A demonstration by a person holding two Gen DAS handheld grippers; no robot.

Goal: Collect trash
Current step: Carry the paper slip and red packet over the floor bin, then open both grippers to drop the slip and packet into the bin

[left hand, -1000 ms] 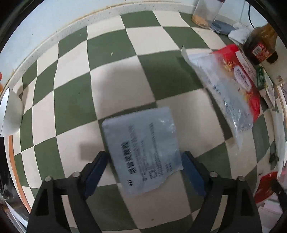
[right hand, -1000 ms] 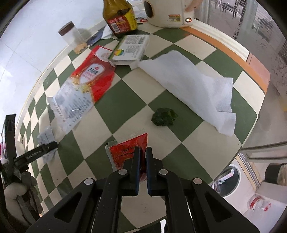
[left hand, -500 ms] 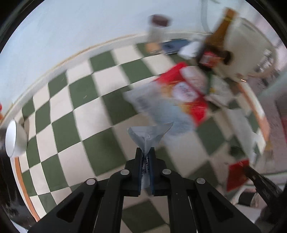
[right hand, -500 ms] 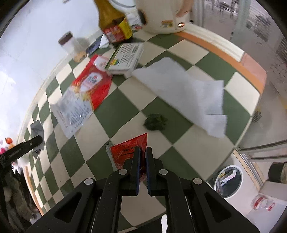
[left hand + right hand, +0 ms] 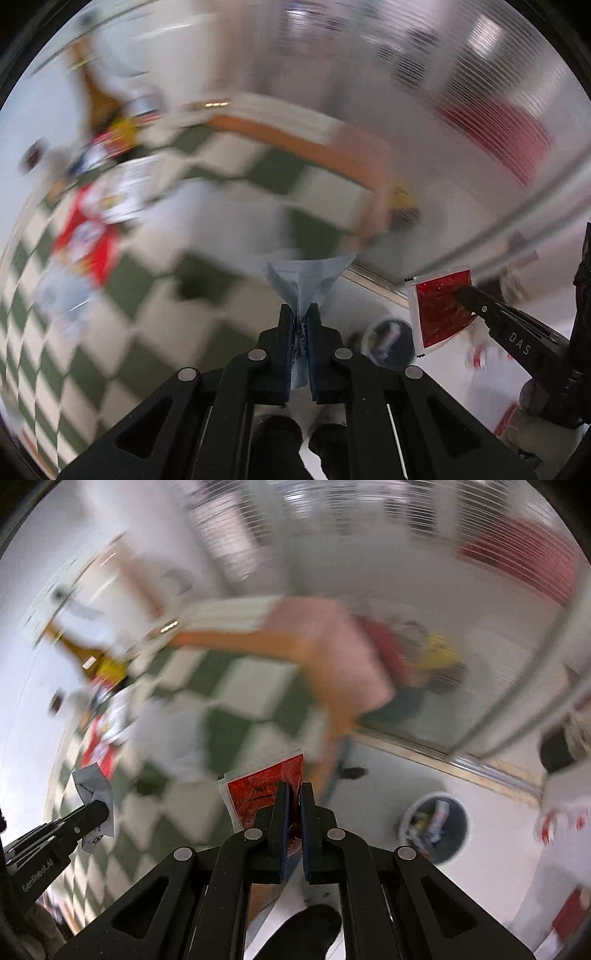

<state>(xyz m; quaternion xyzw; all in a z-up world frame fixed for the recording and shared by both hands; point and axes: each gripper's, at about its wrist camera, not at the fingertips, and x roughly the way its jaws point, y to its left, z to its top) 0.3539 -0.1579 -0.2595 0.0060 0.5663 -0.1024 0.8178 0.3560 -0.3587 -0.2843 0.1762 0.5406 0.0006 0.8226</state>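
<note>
My left gripper (image 5: 299, 314) is shut on a pale blue-grey packet (image 5: 306, 277) that sticks up between its fingers; it also shows in the right wrist view (image 5: 92, 786). My right gripper (image 5: 291, 790) is shut on a red sachet (image 5: 262, 794), which also shows in the left wrist view (image 5: 439, 310). Both are held in the air past the edge of the green-and-cream checked table (image 5: 147, 288). A round grey bin (image 5: 436, 823) with trash inside stands on the white floor below, seen also in the left wrist view (image 5: 388, 343).
Both views are blurred by motion. On the table lie a red and clear bag (image 5: 85, 236), a box (image 5: 129, 188), a white paper towel (image 5: 236, 221) and a brown bottle (image 5: 107, 114). A sliding-door rail (image 5: 443, 757) runs across the floor.
The left gripper closed on the blue-grey packet and lifted it. Both grippers swung off the table with their packets toward the floor side, where the bin now shows.
</note>
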